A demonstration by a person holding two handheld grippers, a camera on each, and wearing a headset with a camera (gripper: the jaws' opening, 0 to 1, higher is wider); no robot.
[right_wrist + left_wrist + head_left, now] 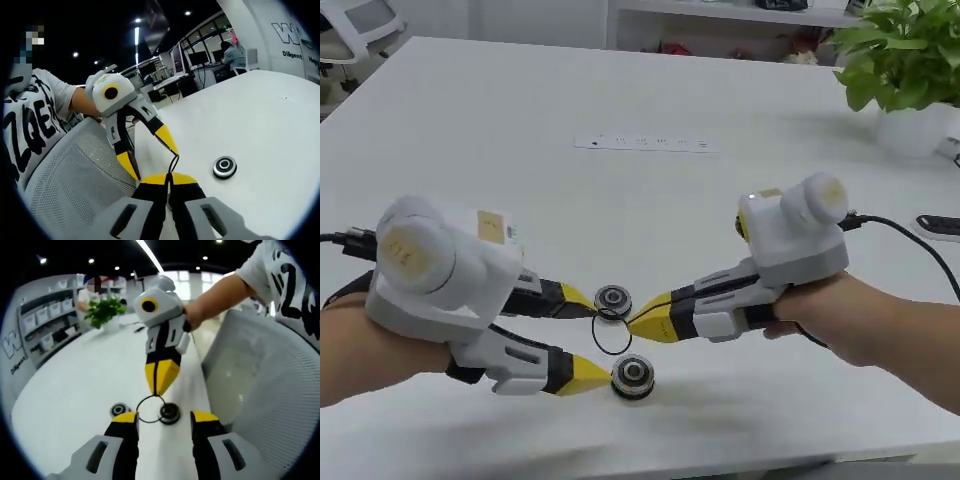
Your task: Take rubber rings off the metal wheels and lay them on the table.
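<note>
Head view shows right gripper (638, 325) pinching the rubber ring (612, 354), left gripper (587, 335) spread, facing it.

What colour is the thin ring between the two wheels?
Black; the rubber ring shows best in the left gripper view.

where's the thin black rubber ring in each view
Head view: thin black rubber ring low centre, between two metal wheels.
Left gripper view: ring lower centre, hanging from the right gripper.
Right gripper view: ring edge-on, above own jaws.
Shared landmark: right gripper pinching it.
</note>
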